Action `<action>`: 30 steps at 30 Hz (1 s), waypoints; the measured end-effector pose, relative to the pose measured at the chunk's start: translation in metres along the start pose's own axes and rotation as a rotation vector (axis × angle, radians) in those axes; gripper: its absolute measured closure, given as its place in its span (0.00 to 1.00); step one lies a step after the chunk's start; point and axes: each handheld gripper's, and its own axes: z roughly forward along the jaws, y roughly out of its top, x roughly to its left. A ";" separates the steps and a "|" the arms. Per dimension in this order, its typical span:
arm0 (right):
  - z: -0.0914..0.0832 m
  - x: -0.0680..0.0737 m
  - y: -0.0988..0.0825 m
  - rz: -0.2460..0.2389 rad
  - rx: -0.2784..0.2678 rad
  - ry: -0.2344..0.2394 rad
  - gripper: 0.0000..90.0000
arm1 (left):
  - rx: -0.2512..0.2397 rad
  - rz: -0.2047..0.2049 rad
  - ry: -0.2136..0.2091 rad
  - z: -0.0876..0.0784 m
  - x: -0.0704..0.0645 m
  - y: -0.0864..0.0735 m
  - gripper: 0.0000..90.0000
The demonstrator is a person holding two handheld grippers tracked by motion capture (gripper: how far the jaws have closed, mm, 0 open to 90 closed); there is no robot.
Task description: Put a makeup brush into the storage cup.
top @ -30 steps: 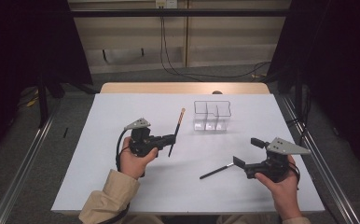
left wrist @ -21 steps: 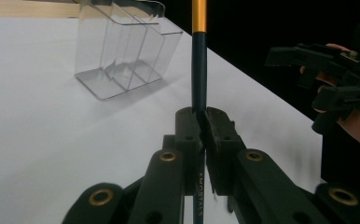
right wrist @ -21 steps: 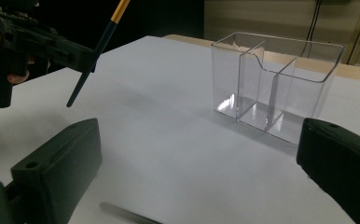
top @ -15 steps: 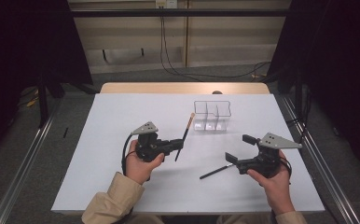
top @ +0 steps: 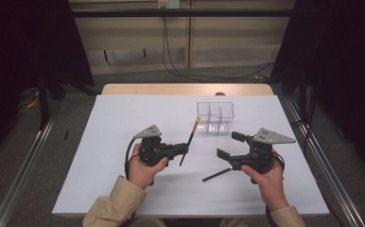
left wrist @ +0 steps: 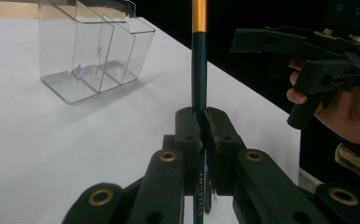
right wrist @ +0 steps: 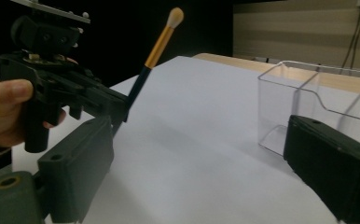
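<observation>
The left gripper (top: 183, 149) is clamped on a makeup brush (top: 190, 141), its two black jaws pressed together around the dark handle, as the left gripper view shows. The brush (left wrist: 198, 60) has a dark blue-black handle with small pale lettering low on it, a gold band above, and a pale, rounded tuft of bristles at the tip, seen in the right gripper view (right wrist: 155, 49). It is held off the table, tilted, with the bristle end pointing up and away toward the clear organizer (top: 215, 116). The bristle tip sits just beside the organizer's near left corner in the high view; whether it touches cannot be told.

The right gripper (top: 231, 144) is released, its jaws spread wide with nothing between them. It hovers over the right part of the table, and a second dark brush (top: 216, 174) lies flat on the white surface just below and to the left of it, tip pointing toward the person.

The organizer is a clear plastic box split into compartments by see-through walls, with a lower curved front edge, standing upright toward the far middle of the table (top: 124, 123). Its compartments look empty.

The white tabletop is bare between the two grippers and across the whole left half. The far edge shows a strip of bare wood (top: 185, 89). Dark curtains hang on both sides, and metal rails (top: 24, 170) run along the floor beside the table.
</observation>
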 end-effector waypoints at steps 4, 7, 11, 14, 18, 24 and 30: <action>0.006 0.002 0.004 0.012 -0.008 0.016 0.14 | 0.004 0.001 -0.006 0.002 -0.001 -0.001 0.94; 0.009 0.003 0.007 0.016 -0.016 0.029 0.18 | 0.012 0.003 -0.009 0.004 -0.001 -0.003 0.94; 0.012 0.005 0.009 0.020 -0.023 0.041 0.26 | 0.018 0.009 -0.010 0.006 -0.002 -0.004 0.94; 0.019 0.007 0.011 0.017 -0.009 0.045 0.32 | 0.016 0.019 -0.019 0.009 -0.006 -0.003 0.94; 0.026 0.012 0.011 0.011 0.001 0.058 0.41 | 0.018 0.022 -0.028 0.011 -0.008 -0.003 0.94; 0.035 0.018 0.011 0.008 0.009 0.085 0.53 | 0.017 0.025 -0.040 0.014 -0.011 -0.003 0.94; 0.043 0.021 0.010 0.013 0.011 0.096 0.64 | 0.008 0.028 -0.046 0.013 -0.012 -0.002 0.94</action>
